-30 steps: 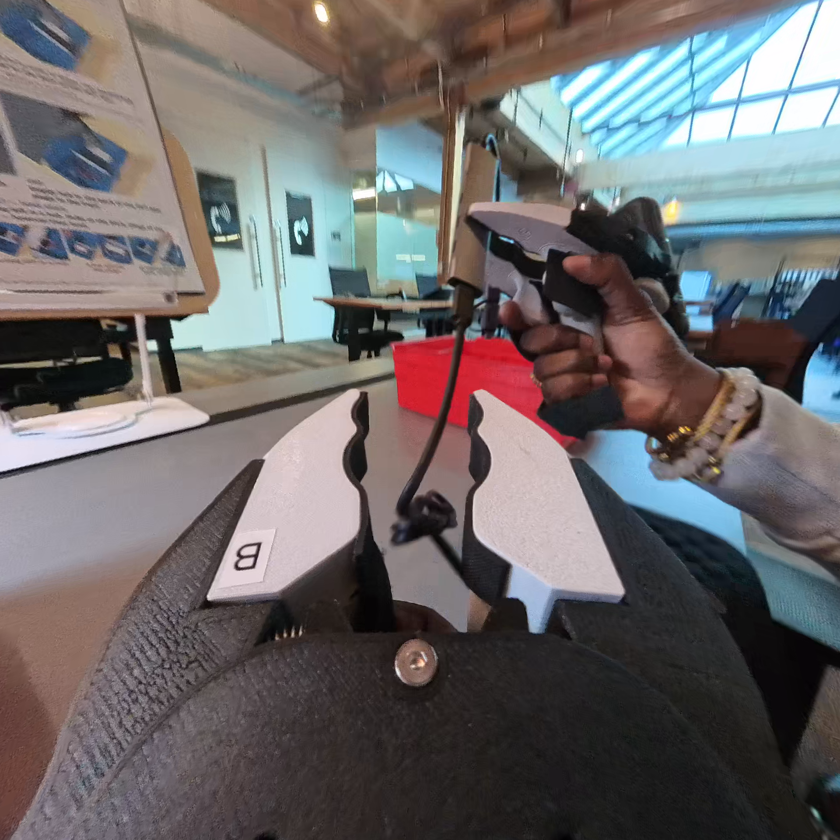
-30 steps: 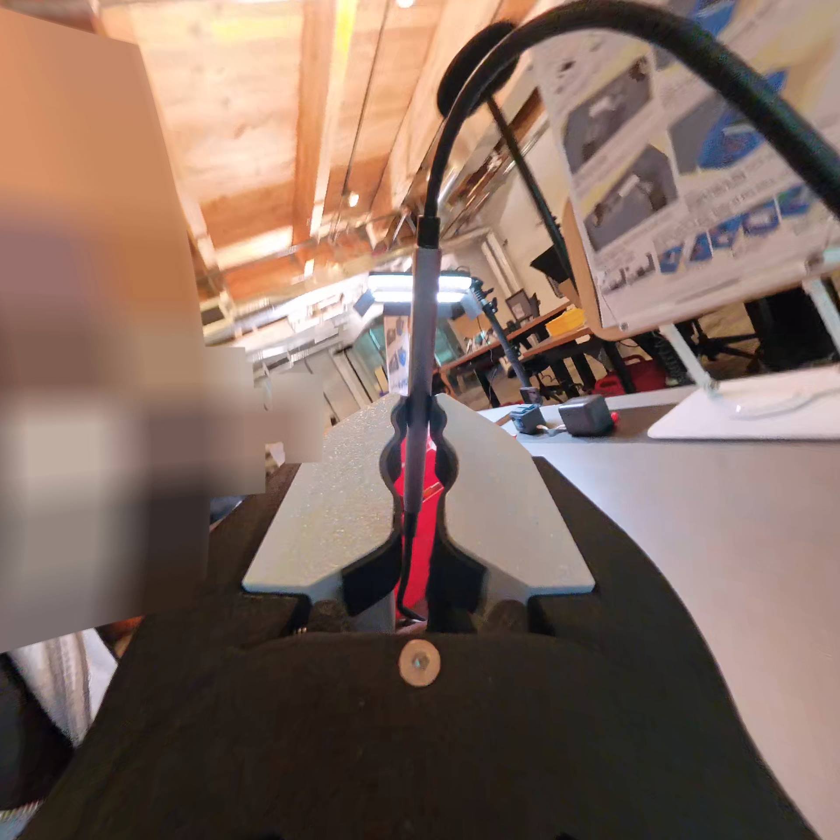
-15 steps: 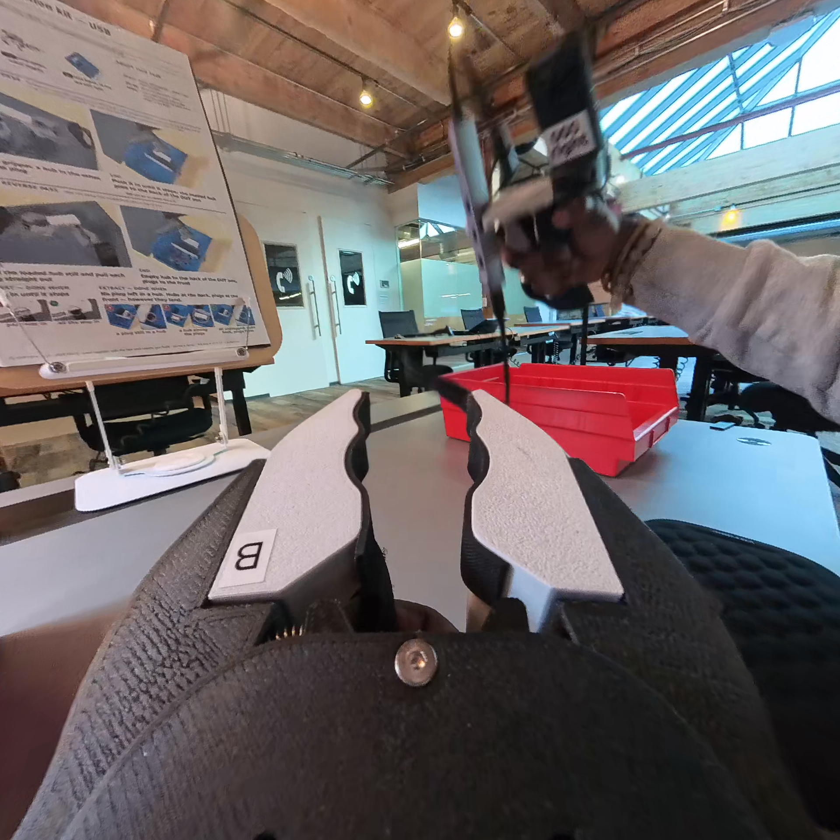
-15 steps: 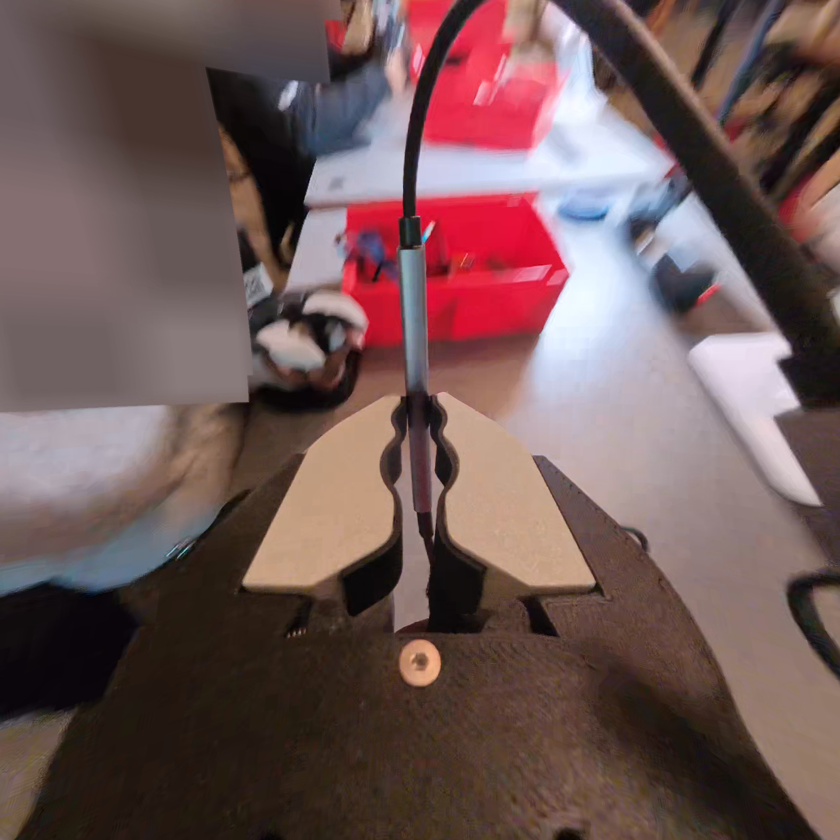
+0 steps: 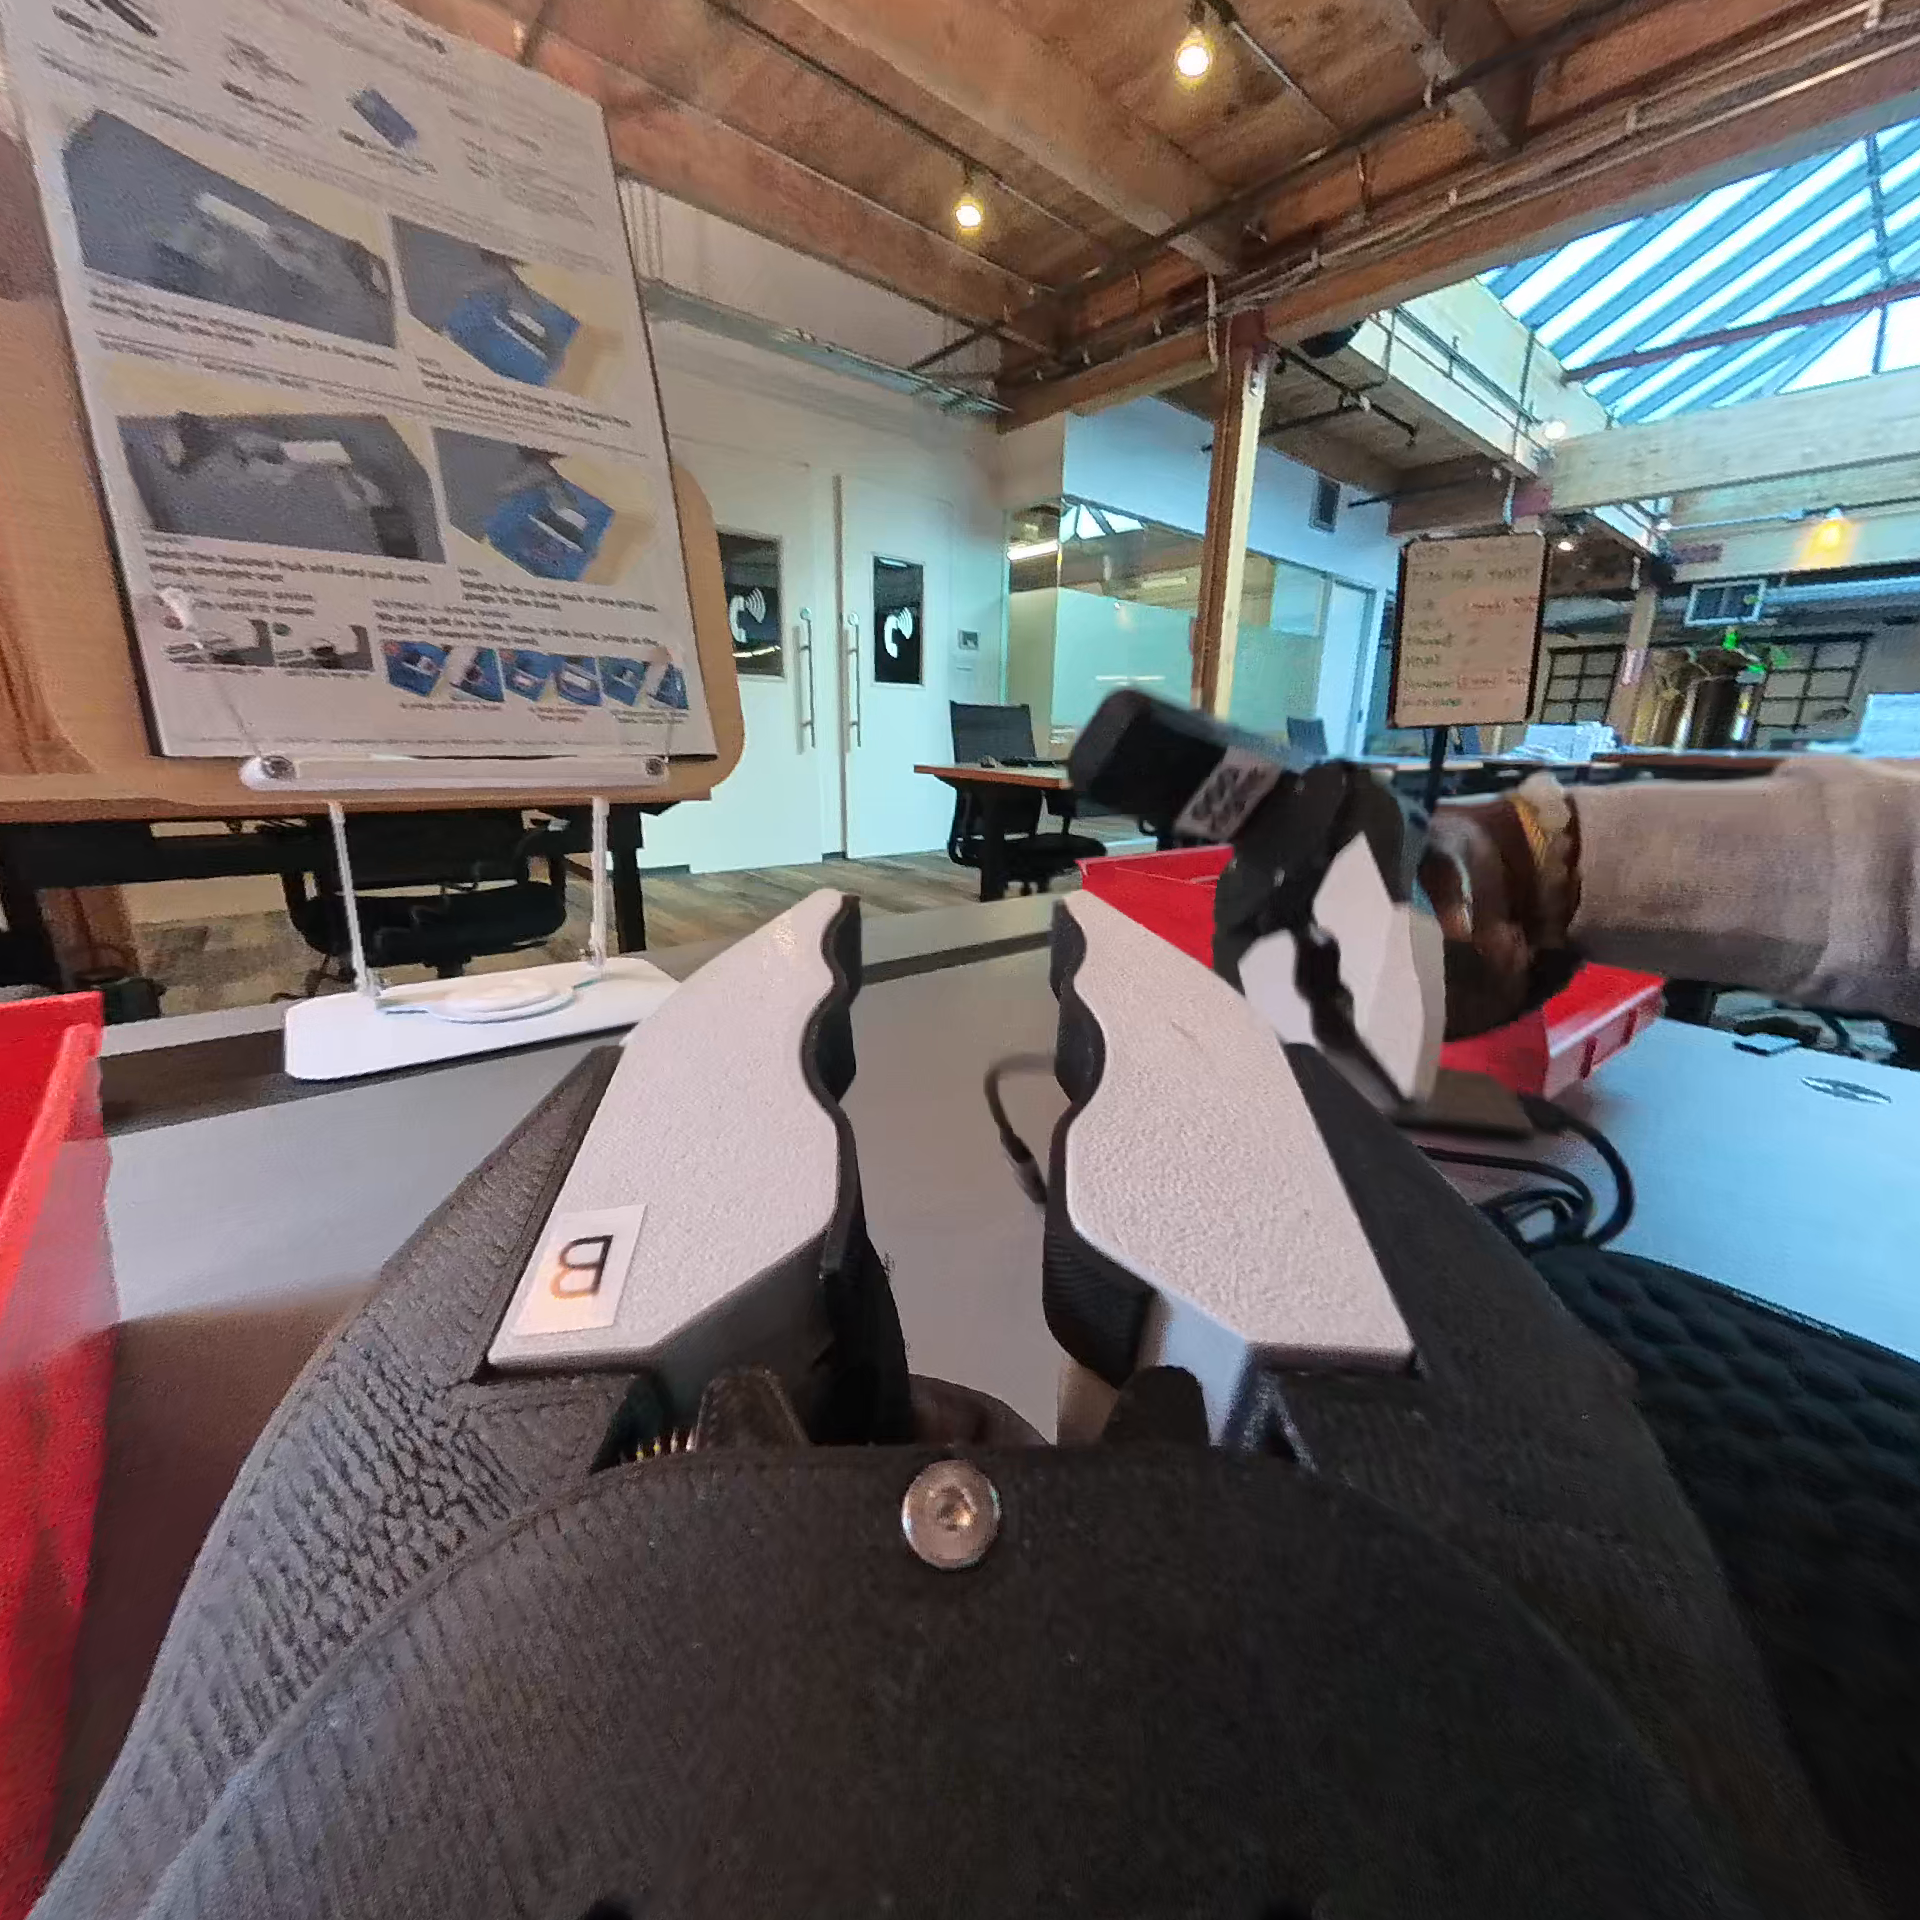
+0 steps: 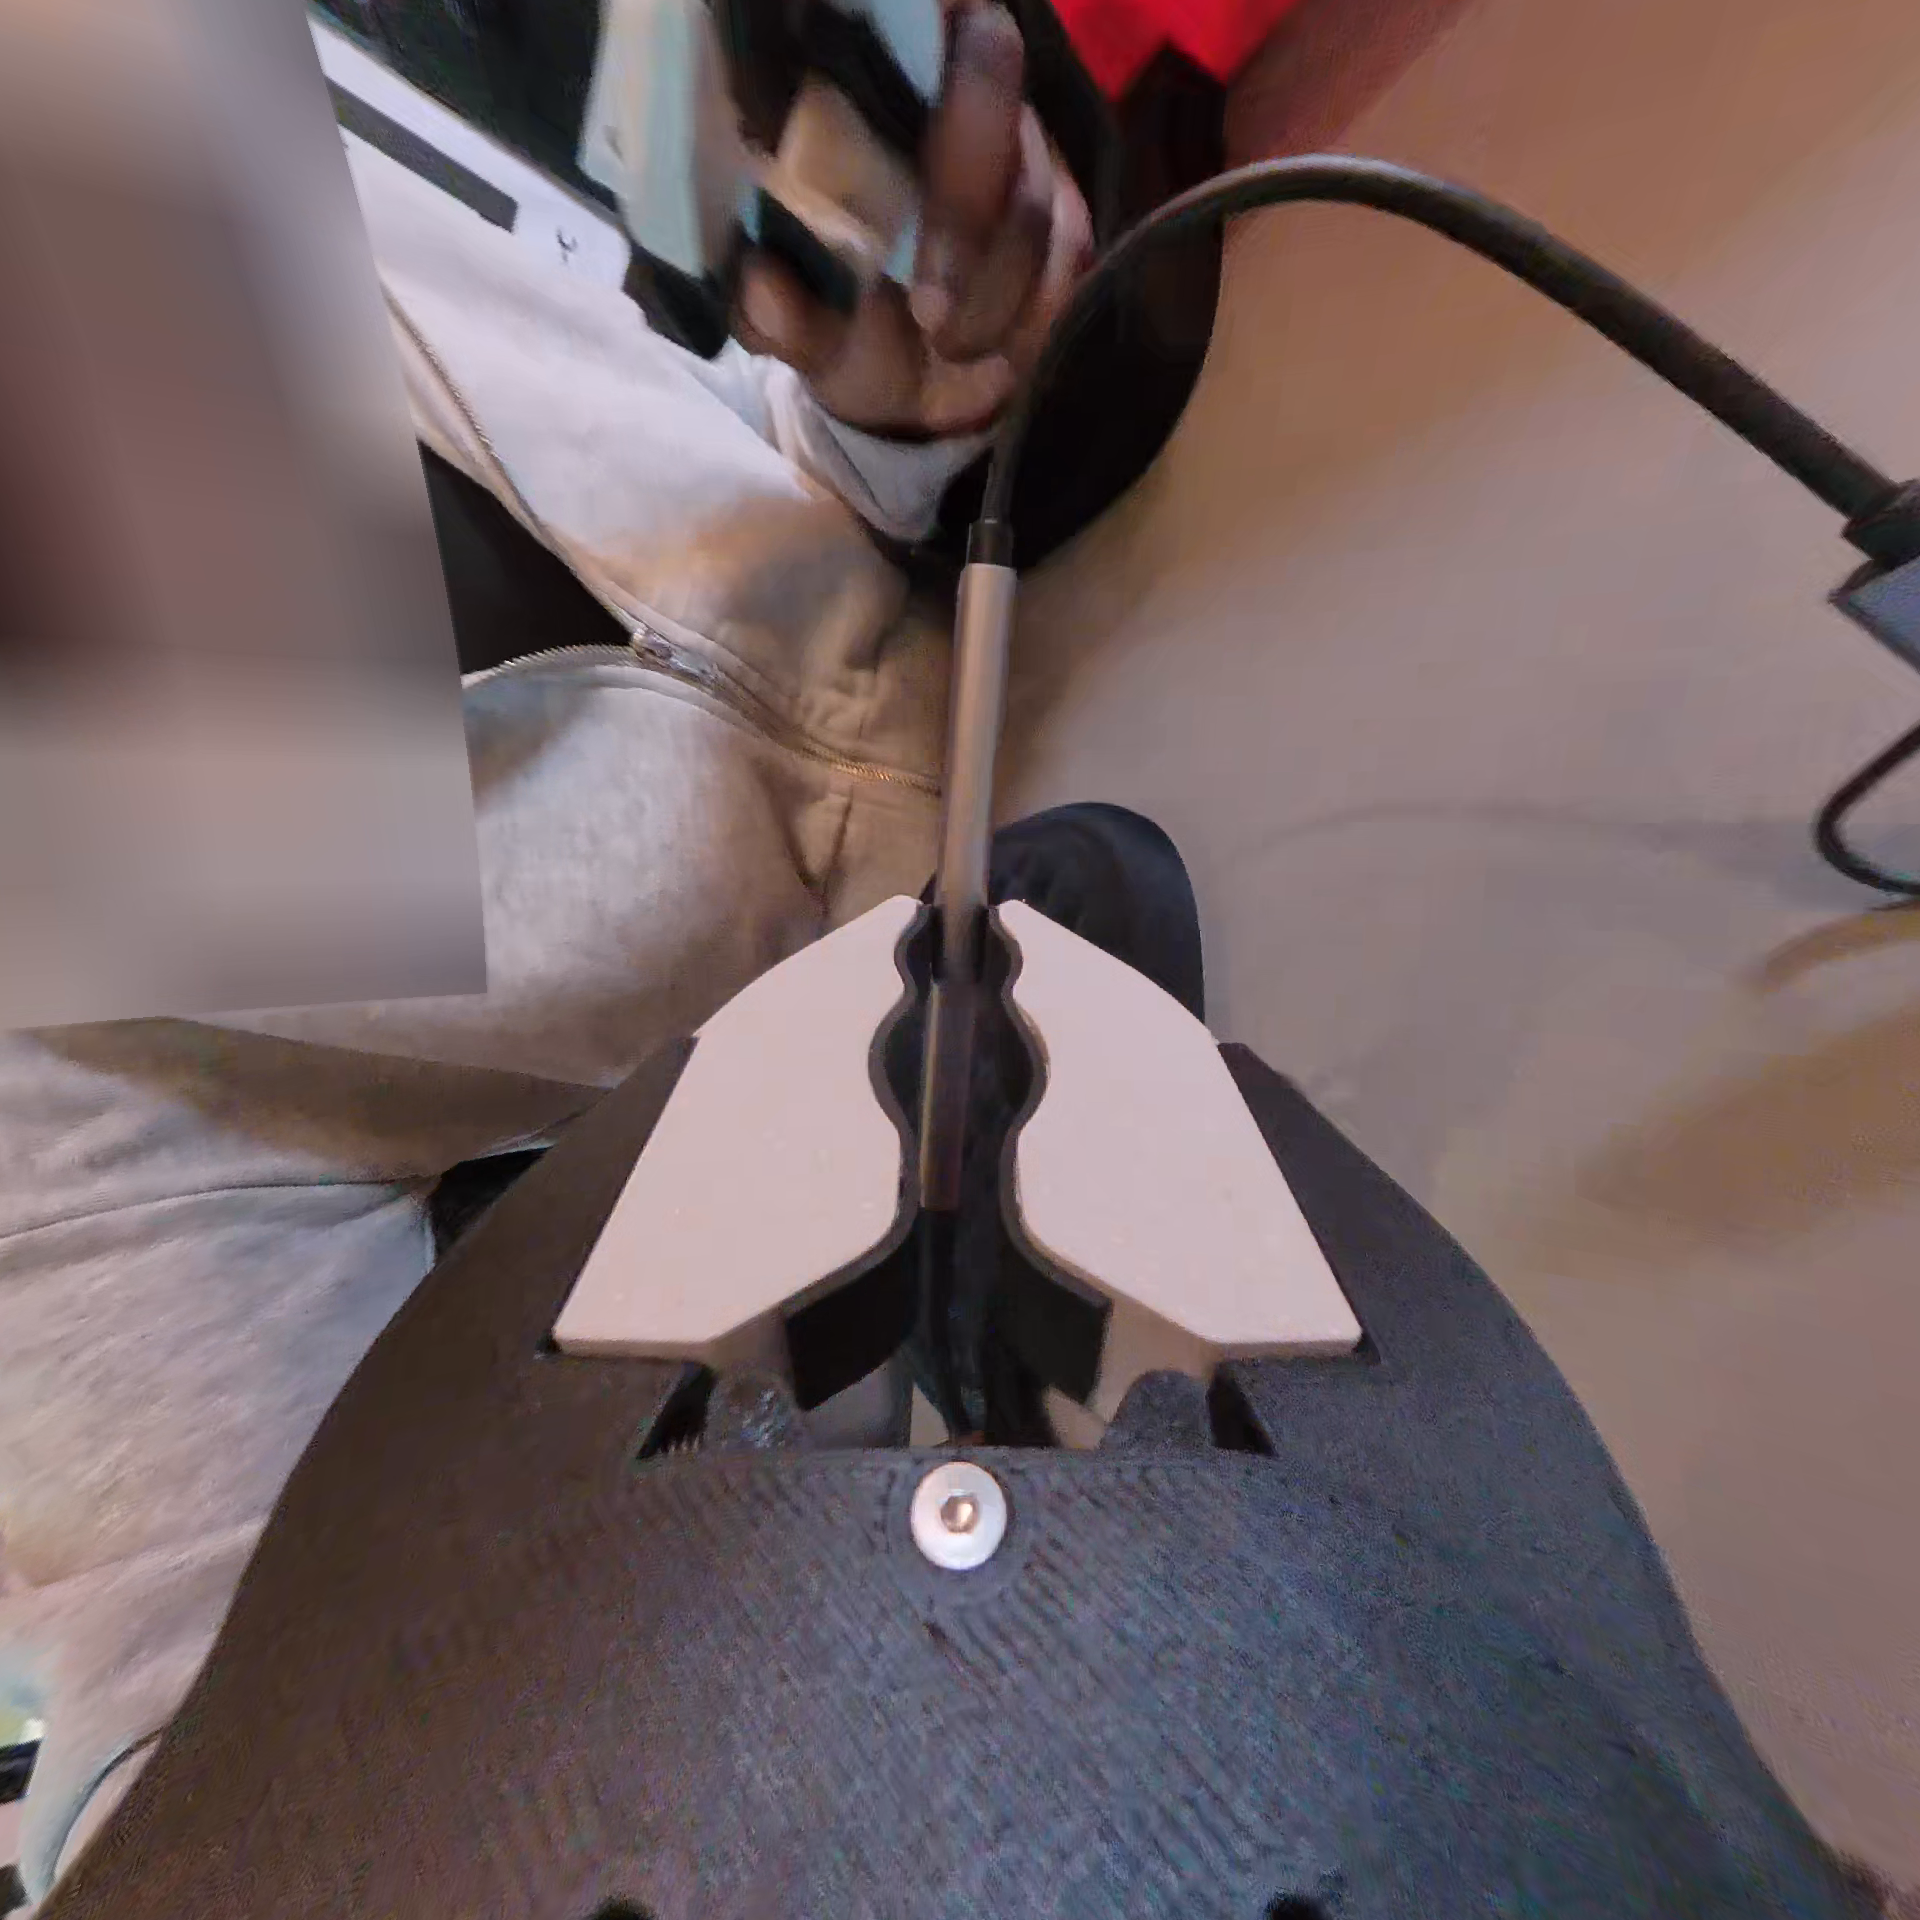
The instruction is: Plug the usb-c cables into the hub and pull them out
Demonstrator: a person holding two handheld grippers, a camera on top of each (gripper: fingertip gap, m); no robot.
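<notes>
My right gripper (image 6: 958, 920) is shut on a slim grey hub (image 6: 971, 748), seen edge-on. A black cable (image 6: 1351, 182) leaves the hub's far end and arcs right to a grey connector piece (image 6: 1886, 613) at the frame edge. In the left wrist view the right gripper (image 5: 1325, 961) points down at the grey table (image 5: 935, 1081), just right of my left fingers. My left gripper (image 5: 951, 925) is open and empty, low over the table. A loose black cable end (image 5: 1013, 1127) lies between its fingers, with more cable loops (image 5: 1548, 1184) to the right.
A red bin (image 5: 1153, 894) stands behind the right gripper, and another red bin (image 5: 42, 1299) is at the left edge. An instruction sheet on a white stand (image 5: 364, 416) is at back left. A black mesh pad (image 5: 1766, 1455) lies at right. The person's grey sleeve (image 5: 1714, 883) reaches in.
The right gripper has swung down from high in the air to just above the table, still holding the hub. The hanging cable now rests on the table. The left gripper stays open.
</notes>
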